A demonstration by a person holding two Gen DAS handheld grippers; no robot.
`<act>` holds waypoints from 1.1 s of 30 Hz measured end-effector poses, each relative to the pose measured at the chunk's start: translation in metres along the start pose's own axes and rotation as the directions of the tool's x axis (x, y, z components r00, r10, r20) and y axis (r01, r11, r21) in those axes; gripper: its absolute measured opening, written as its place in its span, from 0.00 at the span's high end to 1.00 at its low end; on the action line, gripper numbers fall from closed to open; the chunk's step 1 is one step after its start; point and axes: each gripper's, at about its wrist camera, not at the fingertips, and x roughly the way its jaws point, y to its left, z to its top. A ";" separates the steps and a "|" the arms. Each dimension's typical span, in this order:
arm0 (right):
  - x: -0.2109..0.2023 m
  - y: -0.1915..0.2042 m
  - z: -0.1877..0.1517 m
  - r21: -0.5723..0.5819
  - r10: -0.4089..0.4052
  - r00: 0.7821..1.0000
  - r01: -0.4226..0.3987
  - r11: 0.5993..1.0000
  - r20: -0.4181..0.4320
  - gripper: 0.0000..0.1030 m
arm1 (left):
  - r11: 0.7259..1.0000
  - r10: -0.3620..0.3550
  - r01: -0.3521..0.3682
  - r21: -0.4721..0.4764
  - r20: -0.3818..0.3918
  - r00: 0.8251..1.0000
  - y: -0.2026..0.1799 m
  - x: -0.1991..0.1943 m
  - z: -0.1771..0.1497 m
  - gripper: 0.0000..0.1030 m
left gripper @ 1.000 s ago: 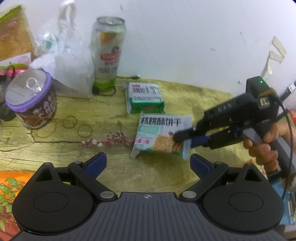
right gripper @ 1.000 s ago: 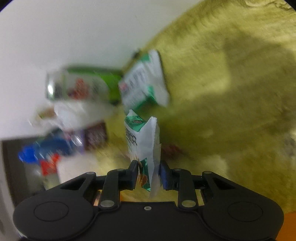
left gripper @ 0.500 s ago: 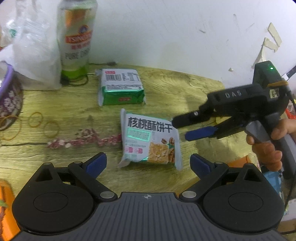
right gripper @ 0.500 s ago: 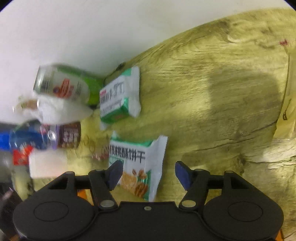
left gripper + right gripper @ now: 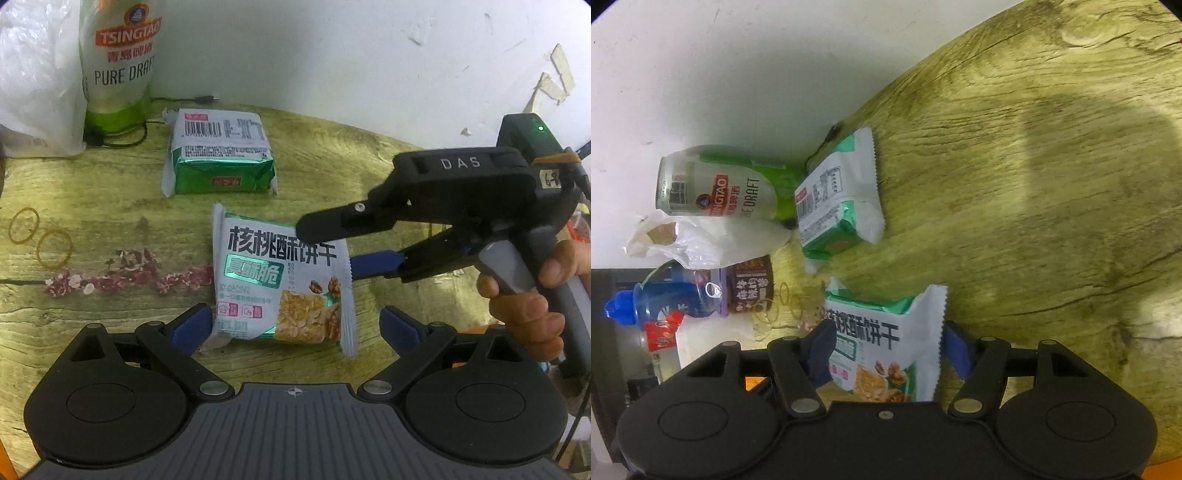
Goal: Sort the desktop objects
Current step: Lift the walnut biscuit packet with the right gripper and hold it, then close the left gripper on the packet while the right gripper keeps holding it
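Observation:
A walnut biscuit packet [image 5: 280, 284] with black Chinese writing lies flat on the wooden table, between the open fingers of my left gripper [image 5: 295, 325]. My right gripper [image 5: 325, 247] hovers open over the packet's right edge, one finger above it, the blue pad beside it. In the right wrist view the packet [image 5: 882, 350] sits between the open jaws of my right gripper [image 5: 886, 350]. A second green and white packet [image 5: 218, 158] lies behind it, barcode up.
A Tsingtao beer can [image 5: 118, 66] and a white plastic bag [image 5: 37, 81] stand at the back left by the wall. Rubber bands [image 5: 40, 236] lie on the left. A purple-lidded can [image 5: 738, 291] and a blue bottle [image 5: 646, 302] stand further left.
My right gripper let go of the biscuit packet, which now lies flat on the table. My left gripper moved forward so its fingers flank the packet.

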 end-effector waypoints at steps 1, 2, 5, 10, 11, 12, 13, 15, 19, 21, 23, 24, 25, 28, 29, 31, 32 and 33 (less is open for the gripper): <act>0.001 0.001 0.001 -0.002 0.003 1.000 -0.003 1.000 0.000 0.40 | 1.000 -0.005 0.005 -0.005 -0.005 1.000 0.001 0.000 0.000 0.05; 0.002 0.002 0.001 -0.007 0.001 1.000 -0.001 1.000 0.002 0.40 | 1.000 -0.011 0.011 -0.007 -0.009 1.000 0.001 -0.001 0.000 0.05; 0.005 0.005 0.002 -0.021 -0.002 1.000 0.003 1.000 0.011 0.40 | 1.000 -0.026 0.026 -0.004 -0.028 0.999 0.000 -0.003 -0.003 0.05; 0.005 0.006 0.003 -0.015 0.014 0.999 -0.013 1.000 0.036 0.40 | 0.999 -0.045 0.046 0.002 -0.043 0.998 -0.001 -0.007 -0.006 0.05; 0.004 0.005 0.003 -0.012 0.017 0.999 -0.017 1.000 0.040 0.40 | 0.999 -0.039 0.039 -0.001 -0.036 0.999 0.000 -0.009 -0.006 0.05; 0.002 0.005 0.003 -0.011 0.018 0.999 -0.018 1.000 0.045 0.40 | 1.000 -0.025 0.025 -0.011 -0.026 0.999 0.002 -0.010 -0.006 0.05; -0.001 0.005 0.002 -0.013 0.017 0.998 -0.017 1.000 0.053 0.40 | 1.000 -0.011 0.010 -0.021 -0.016 1.000 0.003 -0.011 -0.005 0.05; -0.007 0.004 0.001 -0.020 0.014 0.998 -0.013 1.000 0.068 0.41 | 0.999 0.010 -0.010 -0.048 -0.003 1.000 0.008 -0.012 -0.004 0.05; -0.015 0.004 -0.003 -0.046 -0.015 0.997 0.019 0.999 0.080 0.41 | 0.996 0.035 -0.034 -0.082 0.014 0.999 0.013 -0.009 -0.001 0.06; -0.015 0.005 -0.005 -0.059 -0.030 0.997 0.034 0.998 0.071 0.48 | 0.995 0.058 -0.055 -0.086 0.035 0.998 0.011 -0.008 -0.001 0.06; -0.013 0.005 -0.008 -0.066 -0.040 0.997 0.044 0.997 0.061 0.48 | 0.994 0.066 -0.061 -0.093 0.046 0.997 0.010 -0.006 0.000 0.08; -0.011 0.005 -0.009 -0.069 -0.045 0.997 0.049 0.996 0.058 0.48 | 0.994 0.066 -0.061 -0.095 0.044 0.997 0.009 -0.005 -0.001 0.09; -0.009 0.005 -0.010 -0.070 -0.048 0.997 0.052 0.996 0.056 0.48 | 0.994 0.064 -0.060 -0.093 0.039 0.997 0.007 -0.003 -0.002 0.11; -0.004 0.006 -0.011 -0.069 -0.041 0.998 0.045 0.997 0.049 0.50 | 0.995 0.055 -0.053 -0.083 0.022 0.998 0.004 0.003 -0.001 0.19; -0.003 0.007 -0.011 -0.069 -0.038 0.998 0.042 0.997 0.047 0.54 | 0.995 0.057 -0.055 -0.080 0.016 0.998 0.003 0.004 -0.001 0.19; -0.001 0.007 -0.011 -0.070 -0.040 0.998 0.043 0.997 0.048 0.54 | 0.996 0.056 -0.055 -0.073 0.011 0.998 0.002 0.005 -0.002 0.19; 0.000 0.007 -0.011 -0.070 -0.039 0.998 0.042 0.997 0.051 0.54 | 0.996 0.057 -0.056 -0.075 0.010 0.998 0.003 0.004 -0.002 0.19; -0.002 0.006 -0.011 -0.068 -0.032 0.998 0.036 0.997 0.053 0.54 | 0.995 0.057 -0.056 -0.078 0.010 0.998 0.003 0.002 -0.002 0.20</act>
